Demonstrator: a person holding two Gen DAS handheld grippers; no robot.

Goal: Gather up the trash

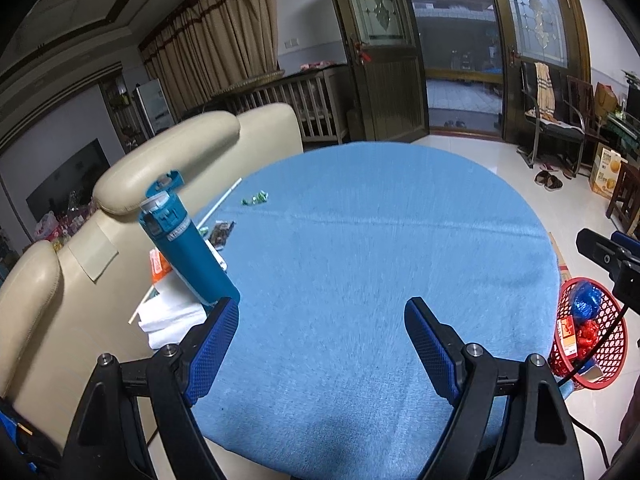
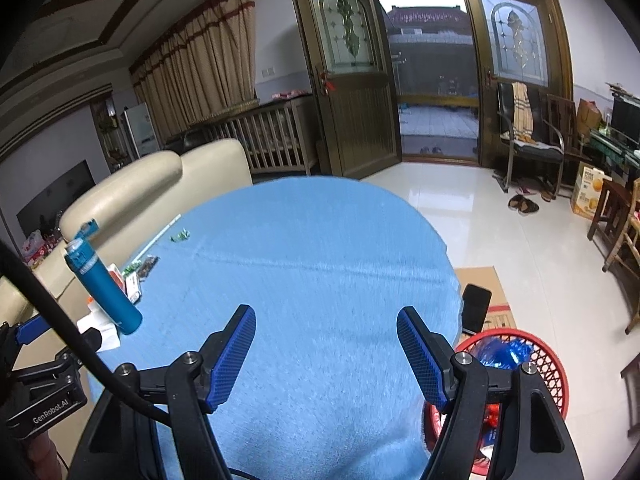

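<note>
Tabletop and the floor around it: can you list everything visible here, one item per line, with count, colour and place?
Table: one, round, blue cloth cover, centre.
Bottle: one, teal, flip lid open, standing at the table's left edge.
Green wrapper: one, crumpled, far left of the table.
Dark wrapper: one, behind the bottle.
Straw: one, white, along the left edge.
Orange packet: one, left of the bottle.
White tissue: one pile, near left edge.
Basket: one, red mesh, on the floor at right, holding blue and red trash.
Phone: one, black, on cardboard beside the basket.
Sofa: one, cream, left of the table.
Left gripper: open, empty.
Right gripper: open, empty.
</note>
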